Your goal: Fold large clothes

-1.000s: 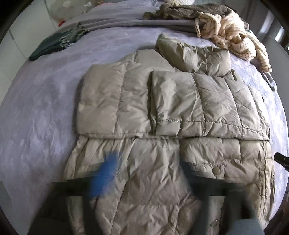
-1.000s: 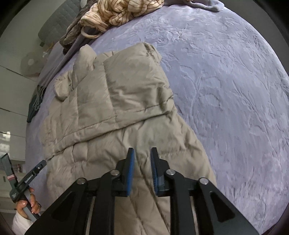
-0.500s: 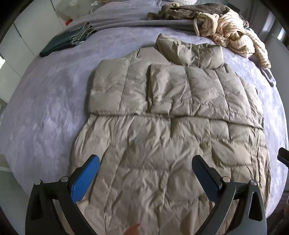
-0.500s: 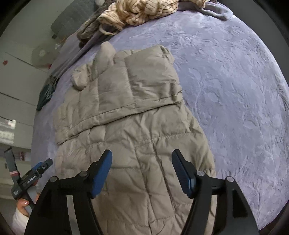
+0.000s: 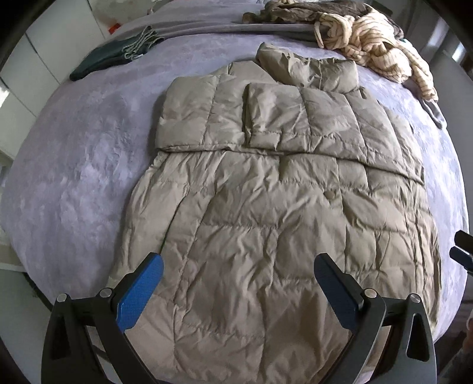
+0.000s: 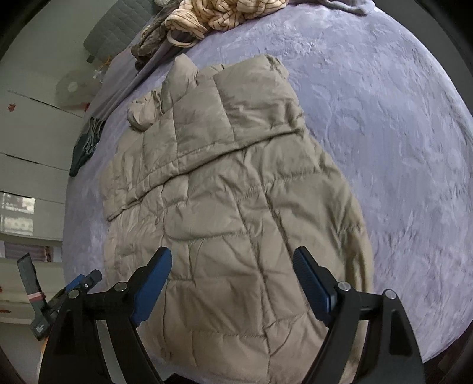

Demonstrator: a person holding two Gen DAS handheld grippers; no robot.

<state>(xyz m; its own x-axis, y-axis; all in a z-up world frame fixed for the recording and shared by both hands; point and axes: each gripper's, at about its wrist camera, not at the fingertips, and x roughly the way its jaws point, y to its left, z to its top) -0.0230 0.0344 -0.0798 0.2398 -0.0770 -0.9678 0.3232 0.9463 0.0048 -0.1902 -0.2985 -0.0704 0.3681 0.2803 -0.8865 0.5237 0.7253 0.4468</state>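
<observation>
A large beige puffer coat point(image 5: 266, 206) lies flat on the lavender bed point(image 5: 74, 141), both sleeves folded across its chest and the hood at the far end. My left gripper point(image 5: 236, 283) is open and empty, above the coat's hem on its left side. My right gripper point(image 6: 233, 280) is open and empty, above the hem on the coat's point(image 6: 230, 183) right side. Its tip shows at the right edge of the left wrist view point(image 5: 462, 251). The left gripper shows at the lower left of the right wrist view point(image 6: 74, 286).
A heap of cream striped clothing point(image 5: 375, 44) and brown garments point(image 5: 280, 11) lies at the bed's far end. A dark green folded cloth point(image 5: 109, 56) lies at the far left. White cupboards point(image 6: 32, 141) stand beside the bed.
Both grippers have opened and pulled back from the coat toward its hem. The right gripper was shut one second ago. The coat lies as before.
</observation>
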